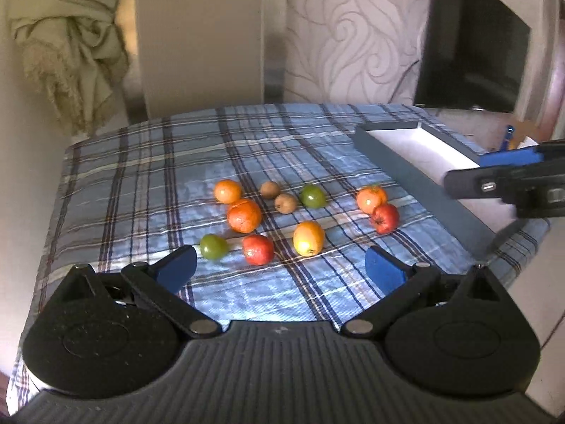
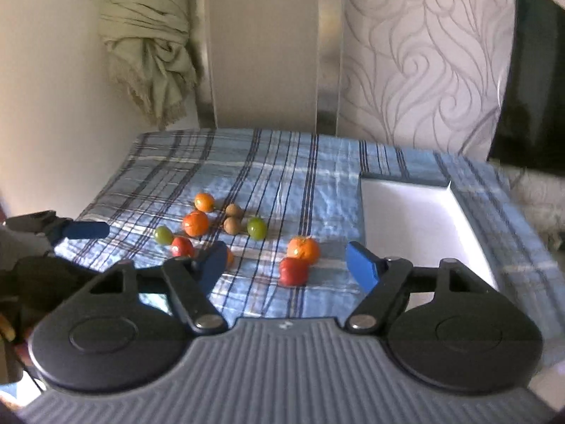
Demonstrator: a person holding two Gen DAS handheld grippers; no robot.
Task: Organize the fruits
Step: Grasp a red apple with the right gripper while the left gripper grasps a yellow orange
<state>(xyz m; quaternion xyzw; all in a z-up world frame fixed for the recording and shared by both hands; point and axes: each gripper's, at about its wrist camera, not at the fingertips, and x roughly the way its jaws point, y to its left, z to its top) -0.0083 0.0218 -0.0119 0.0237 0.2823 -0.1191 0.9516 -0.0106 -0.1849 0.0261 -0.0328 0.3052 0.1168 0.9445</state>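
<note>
The left gripper [image 1: 280, 265] hangs with its blue fingers [image 1: 178, 270] spread as wide as they go, nothing between them, nothing touched. The right gripper [image 2: 286, 266] is the same: fingers [image 2: 362, 268] splayed apart, empty, held over the near edge of the tabletop [image 1: 123, 176].

Ahead of them the fruits lie loose on the blue checked cloth [image 2: 282, 162]. I count ten from the left wrist view: three oranges [image 1: 244, 215], two red apples [image 1: 258, 249], two green fruits [image 1: 213, 246], two small brown fruits [image 1: 270, 189] and one yellow-orange fruit [image 1: 308, 238]. One orange and one red apple [image 1: 385, 218] sit touching each other, a little apart from the rest, nearer the box.

The box [image 1: 416, 180] is dark outside and white inside, standing to the right of the fruit with nothing in it.

The left wrist view shows the box only edge-on, with the right gripper reaching in blurred from the right. The right wrist view looks down into the box's white floor [image 2: 416, 226], and there the near finger hides most of the yellow-orange fruit. It also catches one blue finger of the left gripper at the far left.
</note>
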